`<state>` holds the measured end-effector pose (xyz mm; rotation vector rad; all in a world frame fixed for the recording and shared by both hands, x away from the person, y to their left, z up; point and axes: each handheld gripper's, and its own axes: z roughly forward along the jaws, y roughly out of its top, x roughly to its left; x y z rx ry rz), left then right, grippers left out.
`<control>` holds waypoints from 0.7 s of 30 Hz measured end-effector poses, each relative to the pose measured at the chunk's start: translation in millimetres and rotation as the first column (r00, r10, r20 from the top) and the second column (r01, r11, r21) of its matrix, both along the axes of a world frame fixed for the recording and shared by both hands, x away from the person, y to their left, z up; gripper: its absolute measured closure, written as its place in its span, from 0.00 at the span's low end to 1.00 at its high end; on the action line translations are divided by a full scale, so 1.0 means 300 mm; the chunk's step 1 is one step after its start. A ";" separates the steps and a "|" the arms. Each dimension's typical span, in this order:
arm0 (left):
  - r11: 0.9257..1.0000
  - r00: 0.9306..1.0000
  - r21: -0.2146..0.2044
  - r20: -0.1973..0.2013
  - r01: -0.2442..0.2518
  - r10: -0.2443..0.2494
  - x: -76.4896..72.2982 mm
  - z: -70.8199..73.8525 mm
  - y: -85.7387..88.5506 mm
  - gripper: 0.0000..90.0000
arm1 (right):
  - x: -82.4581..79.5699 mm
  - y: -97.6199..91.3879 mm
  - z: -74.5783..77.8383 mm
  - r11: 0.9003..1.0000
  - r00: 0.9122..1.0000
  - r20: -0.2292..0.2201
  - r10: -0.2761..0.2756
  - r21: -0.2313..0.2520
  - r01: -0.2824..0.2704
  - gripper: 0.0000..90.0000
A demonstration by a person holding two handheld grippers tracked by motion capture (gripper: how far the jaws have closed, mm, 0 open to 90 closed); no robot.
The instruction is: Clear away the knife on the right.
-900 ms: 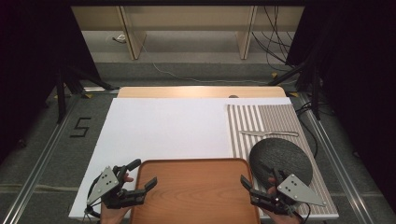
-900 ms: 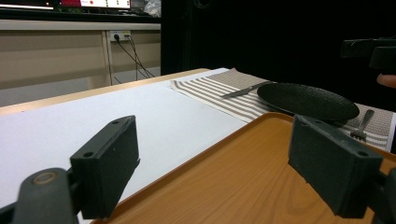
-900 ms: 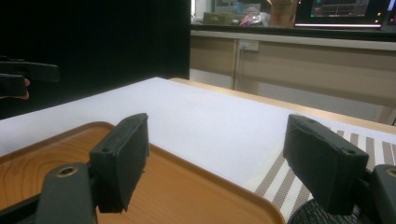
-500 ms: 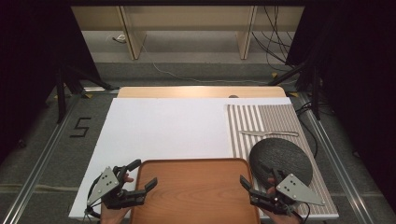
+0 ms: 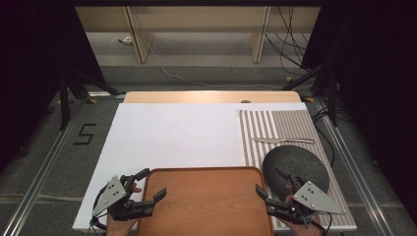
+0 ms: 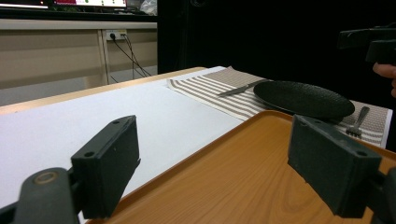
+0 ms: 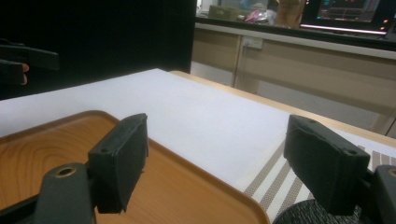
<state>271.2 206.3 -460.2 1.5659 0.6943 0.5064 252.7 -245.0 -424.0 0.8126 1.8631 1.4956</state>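
A brown wooden tray (image 5: 206,206) lies at the near edge of the table, bare. My left gripper (image 5: 151,184) is at its left far corner, open; in the left gripper view (image 6: 215,140) one jaw hangs over the white sheet and the other over the tray (image 6: 243,182), with the rim passing between them untouched. At the tray's right far corner my right gripper (image 5: 271,182) is open too. The right gripper view (image 7: 217,140) has the tray rim (image 7: 201,175) running between its jaws, and nothing is gripped.
A white sheet (image 5: 172,132) covers the table. On its right lies a striped placemat (image 5: 275,125) with a black plate (image 5: 295,164), a knife (image 5: 282,140) beyond it and a fork (image 6: 357,122) beside the plate. Shelving stands behind the table.
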 end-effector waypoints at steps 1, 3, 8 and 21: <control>1.000 1.000 -0.003 -0.001 -0.002 0.002 0.001 -0.001 0.001 0.18 | 0.005 -0.003 0.001 1.000 1.000 -0.011 0.011 -0.003 -0.011 0.26; 1.000 1.000 -0.011 -0.005 0.000 0.000 0.001 -0.002 0.002 0.18 | 0.010 -0.007 -0.001 1.000 0.999 -0.030 0.025 -0.012 -0.026 0.26; 1.000 1.000 -0.003 -0.004 -0.002 0.002 0.002 -0.003 0.001 0.18 | 0.017 -0.021 0.019 0.999 0.999 -0.031 0.013 -0.042 -0.014 0.25; 1.000 1.000 -0.004 -0.003 -0.009 0.009 0.003 -0.005 0.003 0.18 | 0.080 -0.085 0.062 0.996 0.995 -0.091 -0.042 -0.088 0.034 0.23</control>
